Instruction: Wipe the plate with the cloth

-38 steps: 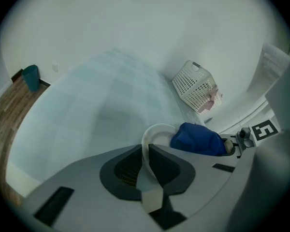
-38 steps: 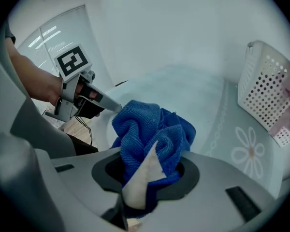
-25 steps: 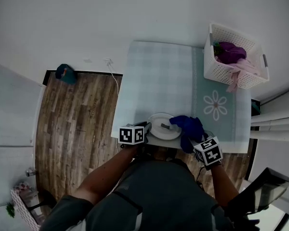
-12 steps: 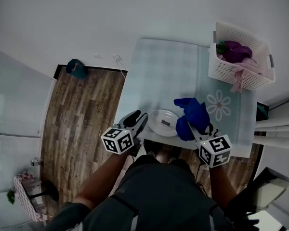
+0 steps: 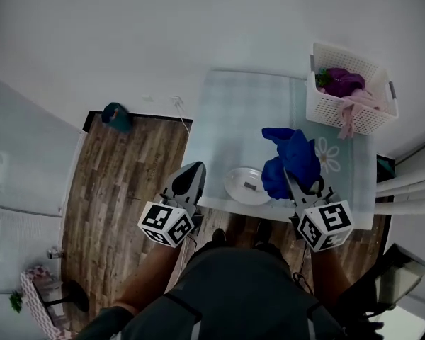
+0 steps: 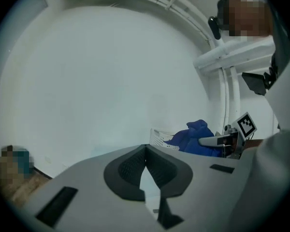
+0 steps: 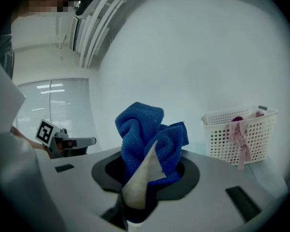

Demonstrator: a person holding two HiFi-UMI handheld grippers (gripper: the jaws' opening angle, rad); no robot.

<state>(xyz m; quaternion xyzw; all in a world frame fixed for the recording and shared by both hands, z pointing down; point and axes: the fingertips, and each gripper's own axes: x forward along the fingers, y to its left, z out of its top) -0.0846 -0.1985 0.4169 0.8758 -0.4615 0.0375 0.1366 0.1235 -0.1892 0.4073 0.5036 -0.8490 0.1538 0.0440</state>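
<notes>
Fingers, left gripper (image 6: 145, 153): pressed together on nothing. From the head view it hangs over the floor (image 5: 120, 190), off the table's left front corner and apart from the plate.
Fingers, right gripper (image 7: 144, 170): clamped on the blue cloth (image 7: 147, 129), which stands up in a loose bunch past the tips.
Cloth: held in the air just right of the plate (image 5: 245, 185). Its lower folds overlap the plate's right rim in the head view; I judge it not touching yet.
Plate: white, flat on the table (image 5: 234, 112), close to the front edge, between the two grippers. A small dark mark (image 5: 251, 185) lies on it, too small to name.
Step in hand: bringing the cloth down onto the plate, by my reading.
Doing it well: lower the bunched part first so that fabric, not jaw tips, meets the plate. Press lightly and sweep in circles over the dark mark.
Steadying: the plate sits near the edge, so stroke away from the person, or open the left gripper and pinch the near-left rim.
Grip: hold the right jaws tight, since the loose bunch could pull free.
Basket (image 5: 350, 91): far right corner, holding purple and pink fabric, well apart and out of the way.
</notes>
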